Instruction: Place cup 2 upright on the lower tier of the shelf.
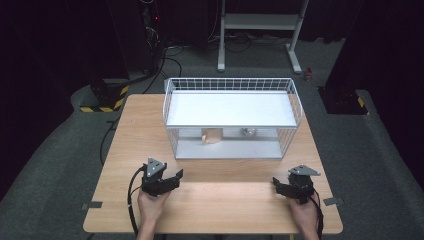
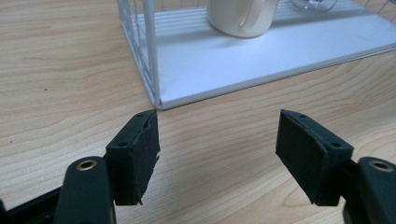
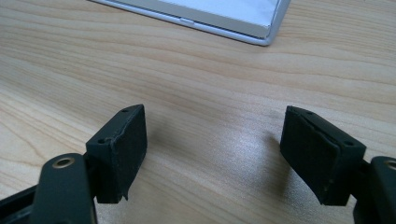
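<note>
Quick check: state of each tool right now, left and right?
Left tool: open, holding nothing, pointed at the cream ceramic mug in the white wire rack.
Right tool: open, holding nothing, over the light wooden table.

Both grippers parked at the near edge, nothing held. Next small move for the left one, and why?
Probably ease the left gripper forward toward the cream mug on the lower shelf of the white wire rack. Its jaws stand wide apart and hold nothing, and the left gripper view has the mug ahead, upright, handle facing the jaws, with the rack's front side open. The right gripper is open too.
</note>
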Available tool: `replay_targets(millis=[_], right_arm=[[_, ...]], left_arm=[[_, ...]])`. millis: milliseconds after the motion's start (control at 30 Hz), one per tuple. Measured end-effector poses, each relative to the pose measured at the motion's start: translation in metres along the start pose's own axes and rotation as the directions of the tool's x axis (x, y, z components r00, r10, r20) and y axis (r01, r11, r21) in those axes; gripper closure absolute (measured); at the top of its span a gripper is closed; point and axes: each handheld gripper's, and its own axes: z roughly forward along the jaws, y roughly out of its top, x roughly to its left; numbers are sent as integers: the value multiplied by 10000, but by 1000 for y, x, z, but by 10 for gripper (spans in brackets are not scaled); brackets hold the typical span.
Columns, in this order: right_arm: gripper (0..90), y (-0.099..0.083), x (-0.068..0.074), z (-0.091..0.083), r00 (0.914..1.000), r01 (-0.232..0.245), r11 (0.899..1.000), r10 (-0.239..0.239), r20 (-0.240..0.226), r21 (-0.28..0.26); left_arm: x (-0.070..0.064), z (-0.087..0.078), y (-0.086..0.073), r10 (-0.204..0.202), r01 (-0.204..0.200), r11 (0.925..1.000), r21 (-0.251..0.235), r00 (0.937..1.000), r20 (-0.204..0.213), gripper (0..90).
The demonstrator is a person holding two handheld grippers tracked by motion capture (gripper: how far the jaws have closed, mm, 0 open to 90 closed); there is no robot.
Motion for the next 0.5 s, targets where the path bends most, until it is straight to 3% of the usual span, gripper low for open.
replay_targets(millis=[500], right_arm=[[230, 0, 0, 0, 10000, -2, 10000, 2, 0, 5]], left_arm=[[-2, 10, -12, 312, -280, 9979, 579, 9980, -553, 306]])
